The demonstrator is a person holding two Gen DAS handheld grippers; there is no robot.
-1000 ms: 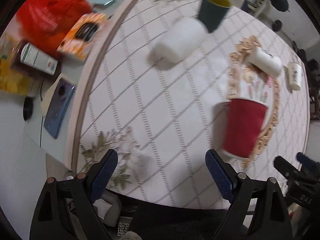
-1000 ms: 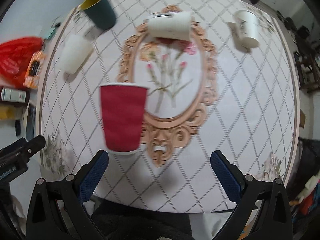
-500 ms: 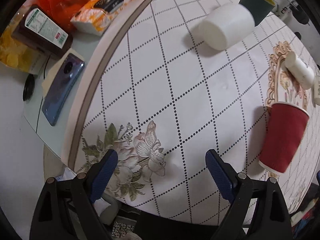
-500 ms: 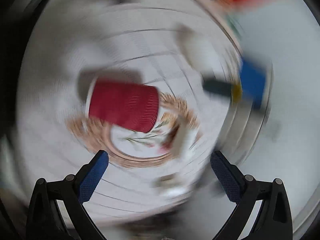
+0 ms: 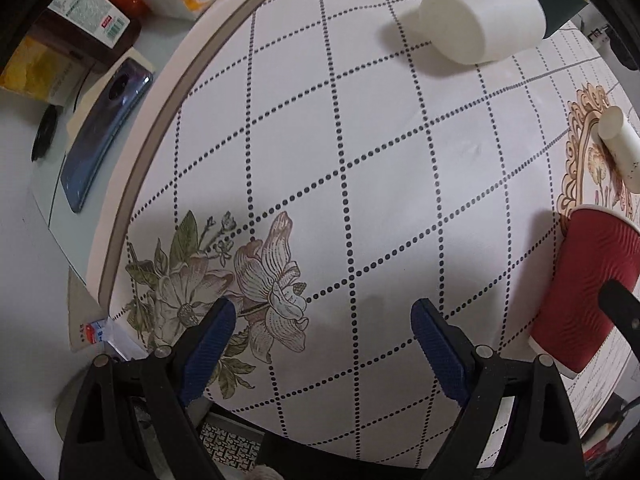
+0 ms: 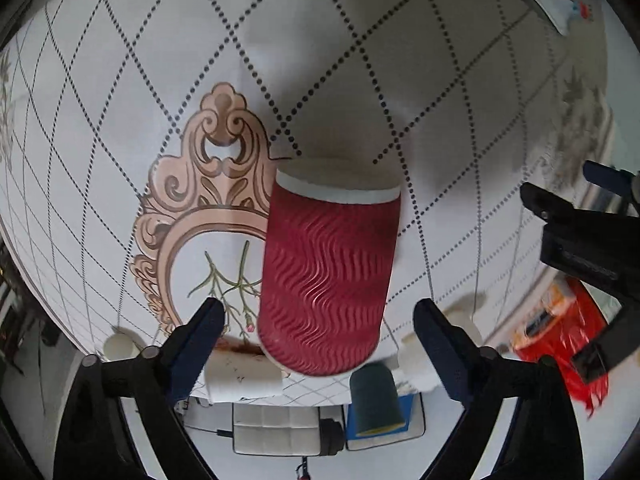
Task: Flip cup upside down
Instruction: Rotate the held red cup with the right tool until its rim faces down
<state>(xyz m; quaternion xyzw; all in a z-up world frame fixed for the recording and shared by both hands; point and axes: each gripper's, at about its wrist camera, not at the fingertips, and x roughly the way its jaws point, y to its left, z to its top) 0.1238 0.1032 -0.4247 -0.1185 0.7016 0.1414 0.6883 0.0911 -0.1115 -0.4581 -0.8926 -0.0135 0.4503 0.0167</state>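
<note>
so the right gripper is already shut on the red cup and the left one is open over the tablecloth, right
Not quite. In the right wrist view the right gripper is open, its fingers standing apart on either side of the red cup without touching it. The rest holds: in the left wrist view the left gripper is open over the tablecloth.

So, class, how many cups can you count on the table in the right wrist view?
5: red ribbed paper cup centre, between the jaws; printed white cup below-left; small white cup far left; dark green cup; plain white cup partly hidden.
</note>
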